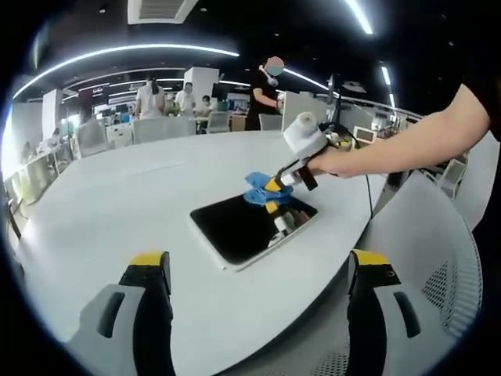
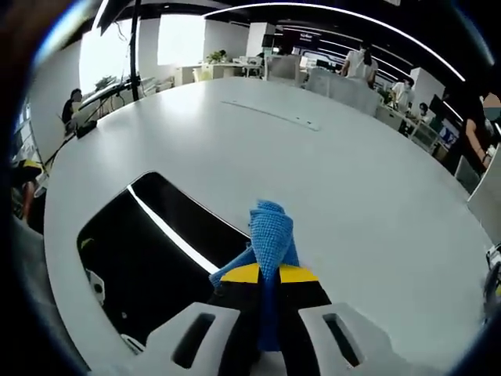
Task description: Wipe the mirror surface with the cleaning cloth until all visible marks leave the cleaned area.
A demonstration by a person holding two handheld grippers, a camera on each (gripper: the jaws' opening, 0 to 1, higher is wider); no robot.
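Observation:
A dark rectangular mirror (image 1: 246, 225) lies flat on the white table (image 1: 117, 211). In the left gripper view, the right gripper (image 1: 272, 194), held by a person's hand, presses a blue cleaning cloth (image 1: 258, 190) onto the mirror's far edge. My left gripper (image 1: 262, 270) stands open near the table's edge, short of the mirror, with nothing between its yellow-tipped fingers. In the right gripper view, the right gripper (image 2: 268, 274) is shut on the blue cloth (image 2: 270, 231), which rests at the mirror's (image 2: 149, 254) right edge.
A grey mesh chair (image 1: 427, 258) stands to the right of the table. Several people (image 1: 266, 92) and office chairs (image 1: 92, 137) are beyond the table's far side. A long seam (image 2: 270, 113) runs across the tabletop.

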